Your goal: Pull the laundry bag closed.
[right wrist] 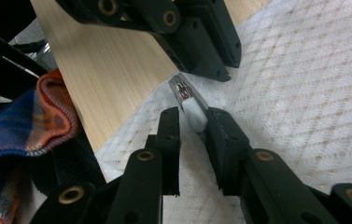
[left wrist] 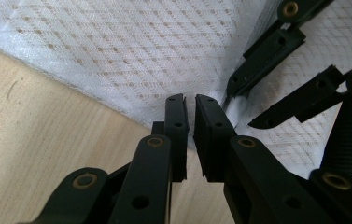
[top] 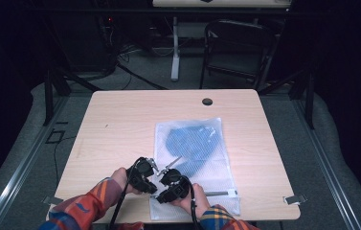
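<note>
A white mesh bag with a blue garment inside lies on the wooden table. Both grippers meet at the bag's near left corner. My left gripper has its jaws pinched on the bag's edge there, pads almost together with mesh between them. My right gripper points at the same corner. The zipper pull, white with a metal end, sits between its jaws against one pad, and a small gap remains on the other side. The left gripper is just beyond the pull.
A round cable hole sits near the table's far edge. A dark chair and a white table leg stand beyond the table. Plaid sleeves come in at the near edge. Bare wood lies left of the bag.
</note>
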`<state>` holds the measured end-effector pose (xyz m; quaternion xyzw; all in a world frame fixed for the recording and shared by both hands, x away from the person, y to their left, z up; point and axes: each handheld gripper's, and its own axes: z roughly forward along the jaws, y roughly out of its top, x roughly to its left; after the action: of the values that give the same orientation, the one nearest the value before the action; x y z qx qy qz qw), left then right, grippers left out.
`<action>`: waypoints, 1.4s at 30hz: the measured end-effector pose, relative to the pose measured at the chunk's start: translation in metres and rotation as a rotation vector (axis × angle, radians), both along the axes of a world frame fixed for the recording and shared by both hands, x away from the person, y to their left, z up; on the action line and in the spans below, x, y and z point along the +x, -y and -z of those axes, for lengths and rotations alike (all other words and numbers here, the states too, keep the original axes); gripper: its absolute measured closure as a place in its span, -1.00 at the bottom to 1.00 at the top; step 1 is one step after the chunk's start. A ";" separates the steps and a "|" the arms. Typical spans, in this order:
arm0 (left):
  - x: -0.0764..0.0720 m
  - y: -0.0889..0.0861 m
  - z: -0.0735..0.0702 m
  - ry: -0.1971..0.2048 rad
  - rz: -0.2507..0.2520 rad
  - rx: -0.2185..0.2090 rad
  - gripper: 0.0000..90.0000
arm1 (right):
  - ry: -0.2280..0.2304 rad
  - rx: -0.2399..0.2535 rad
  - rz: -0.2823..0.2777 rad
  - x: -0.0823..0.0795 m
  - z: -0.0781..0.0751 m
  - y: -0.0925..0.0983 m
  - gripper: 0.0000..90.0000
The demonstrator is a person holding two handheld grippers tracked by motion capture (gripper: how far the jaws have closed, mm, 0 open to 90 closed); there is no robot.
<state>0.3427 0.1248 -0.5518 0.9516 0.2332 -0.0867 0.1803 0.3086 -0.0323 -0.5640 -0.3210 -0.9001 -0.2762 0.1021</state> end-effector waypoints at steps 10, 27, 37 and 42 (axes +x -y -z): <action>0.002 -0.002 0.001 -0.012 -0.009 -0.017 0.94 | -0.024 0.045 -0.015 -0.001 0.002 0.002 0.69; 0.005 -0.002 0.001 -0.026 0.008 -0.008 0.95 | 0.054 -0.032 -0.045 -0.008 -0.002 -0.005 0.53; 0.004 -0.003 0.001 -0.024 0.005 -0.010 0.96 | 0.011 0.014 -0.070 -0.008 -0.002 -0.003 0.54; 0.004 -0.002 0.001 -0.024 -0.011 -0.014 0.96 | 0.022 -0.002 -0.047 -0.008 -0.001 -0.003 0.53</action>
<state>0.3462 0.1270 -0.5532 0.9479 0.2401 -0.0988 0.1846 0.3007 -0.0294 -0.5632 -0.2967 -0.9087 -0.2766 0.0984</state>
